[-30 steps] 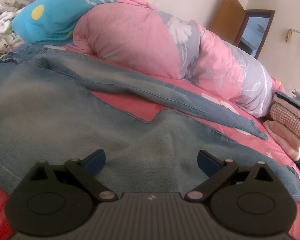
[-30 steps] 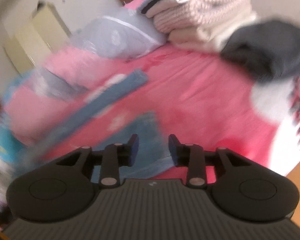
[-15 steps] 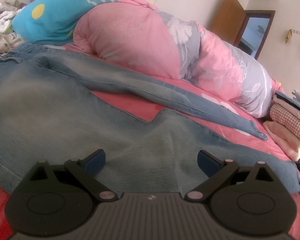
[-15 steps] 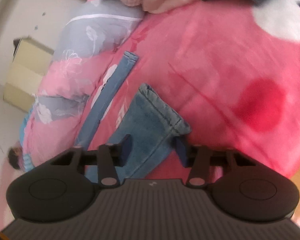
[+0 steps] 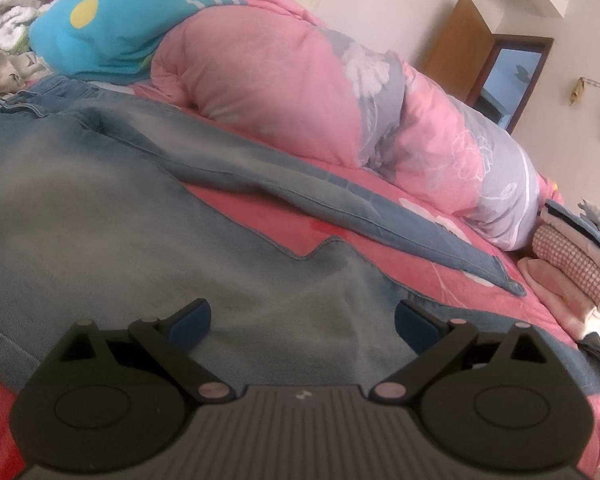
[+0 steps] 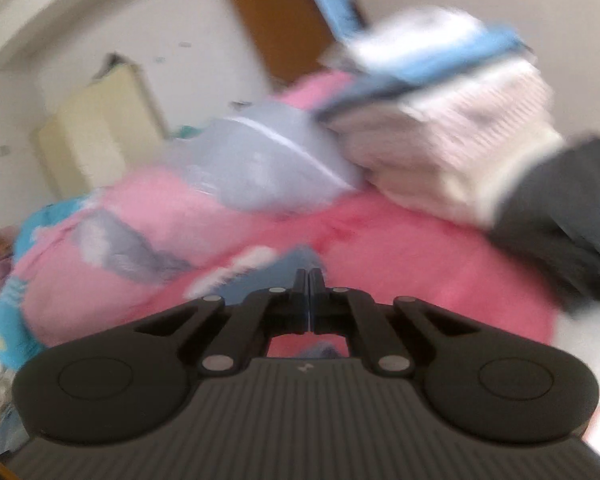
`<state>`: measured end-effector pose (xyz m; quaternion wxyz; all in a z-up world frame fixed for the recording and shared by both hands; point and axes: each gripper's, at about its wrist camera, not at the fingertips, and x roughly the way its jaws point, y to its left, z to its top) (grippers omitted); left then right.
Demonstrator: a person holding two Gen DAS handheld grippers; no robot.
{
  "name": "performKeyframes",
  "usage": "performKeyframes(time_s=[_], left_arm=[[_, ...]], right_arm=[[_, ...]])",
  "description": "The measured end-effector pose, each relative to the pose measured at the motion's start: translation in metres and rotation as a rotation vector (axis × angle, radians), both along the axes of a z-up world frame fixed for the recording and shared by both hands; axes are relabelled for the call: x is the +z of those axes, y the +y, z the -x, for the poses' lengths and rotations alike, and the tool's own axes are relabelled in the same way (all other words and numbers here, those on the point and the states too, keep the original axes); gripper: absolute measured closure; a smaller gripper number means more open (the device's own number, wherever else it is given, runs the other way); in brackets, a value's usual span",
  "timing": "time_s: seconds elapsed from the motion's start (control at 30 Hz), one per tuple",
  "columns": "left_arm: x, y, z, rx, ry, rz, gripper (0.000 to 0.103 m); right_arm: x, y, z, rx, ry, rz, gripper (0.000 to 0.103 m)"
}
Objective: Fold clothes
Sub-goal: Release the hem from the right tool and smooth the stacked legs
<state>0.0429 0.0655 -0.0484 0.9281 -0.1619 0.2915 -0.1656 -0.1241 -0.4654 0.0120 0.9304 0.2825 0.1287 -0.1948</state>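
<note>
Directly ahead of the left claw point(image 5: 302, 322), in the left wrist view, a pair of faded blue jeans point(image 5: 100, 216) lies spread across the red bed sheet point(image 5: 400, 256). This claw is released, its two blue pads point(image 5: 190, 320) standing wide apart just above the nearer trouser leg, with denim showing between them but nothing pinched. The farther leg runs away from the claw toward the upper right, its hem ending near a stack of folded clothes point(image 5: 572, 264) at the right edge. Beyond the jeans, behind the far leg, a bulky pink and grey quilt point(image 5: 300, 92) is heaped, and a blue cushion with a yellow dot point(image 5: 100, 36) sits to the upper left of it. A brown door point(image 5: 456, 48) stands at the far wall.

Over in the right wrist view everything is smeared by motion. The right claw point(image 6: 309, 280) is clenched, its fingers pressed flat together. A patch of blue denim shows just beyond and to the left of the tips, and a scrap of it below them, but I cannot tell whether any cloth is caught between the fingers. The folded stack appears to the upper right of the claw, with a dark grey garment point(image 6: 560, 216) beside it, and the quilt lies to the upper left.
</note>
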Motion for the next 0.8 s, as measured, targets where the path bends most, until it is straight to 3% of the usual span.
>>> performKeyframes(time_s=[0.1, 0.2, 0.3, 0.37, 0.43, 0.57, 0.7, 0.8], left_arm=[[0.000, 0.000, 0.000, 0.002, 0.000, 0.000, 0.004], [0.001, 0.000, 0.002, 0.005, -0.003, 0.000, 0.004], [0.003, 0.001, 0.008, 0.023, -0.036, 0.001, 0.004], [0.007, 0.000, 0.017, 0.029, -0.094, -0.021, 0.004], [0.013, -0.005, 0.027, 0.020, -0.151, -0.065, 0.004], [0.027, -0.032, 0.059, -0.071, -0.274, -0.241, 0.004], [0.025, -0.068, 0.093, -0.196, -0.330, -0.398, 0.004], [0.015, -0.096, 0.109, -0.249, -0.352, -0.516, 0.009]], right_arm=[[-0.031, -0.017, 0.018, -0.052, 0.056, -0.174, 0.103], [-0.051, -0.019, 0.036, -0.035, 0.033, -0.375, 0.099], [-0.062, -0.003, 0.049, 0.026, -0.010, -0.485, 0.094], [-0.066, 0.011, 0.051, 0.058, -0.013, -0.505, 0.073], [-0.066, 0.026, 0.049, 0.105, -0.008, -0.504, 0.060], [-0.068, 0.052, 0.042, 0.198, 0.015, -0.486, 0.049], [-0.069, 0.069, 0.032, 0.243, 0.078, -0.436, 0.040], [-0.071, 0.074, 0.028, 0.267, 0.080, -0.404, 0.027]])
